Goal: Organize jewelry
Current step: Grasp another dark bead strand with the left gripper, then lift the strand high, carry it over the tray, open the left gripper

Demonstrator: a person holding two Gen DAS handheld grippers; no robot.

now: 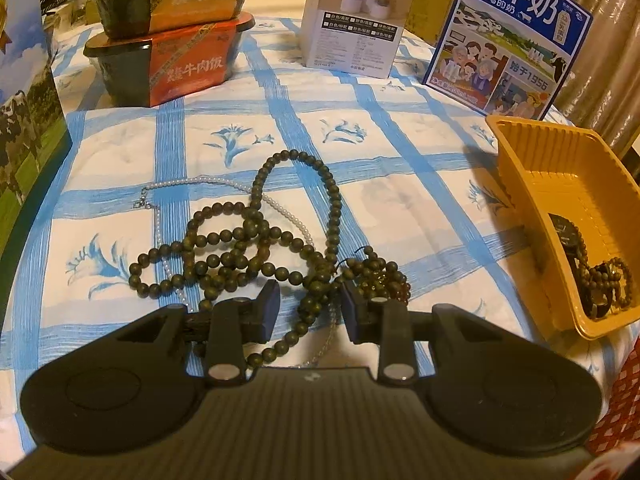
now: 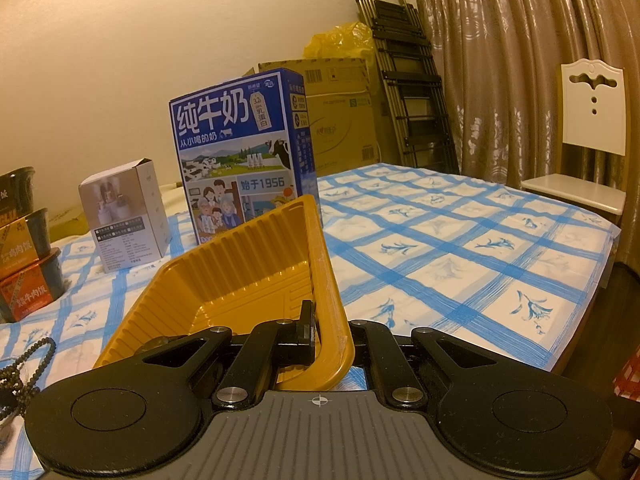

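A long dark bead necklace point(image 1: 256, 236) lies tangled on the blue-checked tablecloth with a thin white pearl necklace point(image 1: 280, 206) and a small brown bead bracelet point(image 1: 380, 276). My left gripper point(image 1: 310, 300) is open, its fingertips point(image 1: 270, 304) straddling a strand of the dark beads. A yellow plastic tray point(image 1: 532, 168) stands at the right and holds a dark watch point(image 1: 568, 236) and beads. My right gripper point(image 2: 324, 328) is shut on the near wall of the yellow tray point(image 2: 256, 256), with one finger point(image 2: 306, 328) inside; the other is hidden behind the wall.
A blue milk carton box point(image 1: 512, 36) and a white box point(image 1: 352, 24) stand at the back. Stacked instant-meal bowls point(image 1: 172, 60) sit back left. A cow-print box point(image 1: 24, 128) stands at far left. A white chair point(image 2: 588, 152), curtain and folded ladder point(image 2: 404, 80) are beyond the table.
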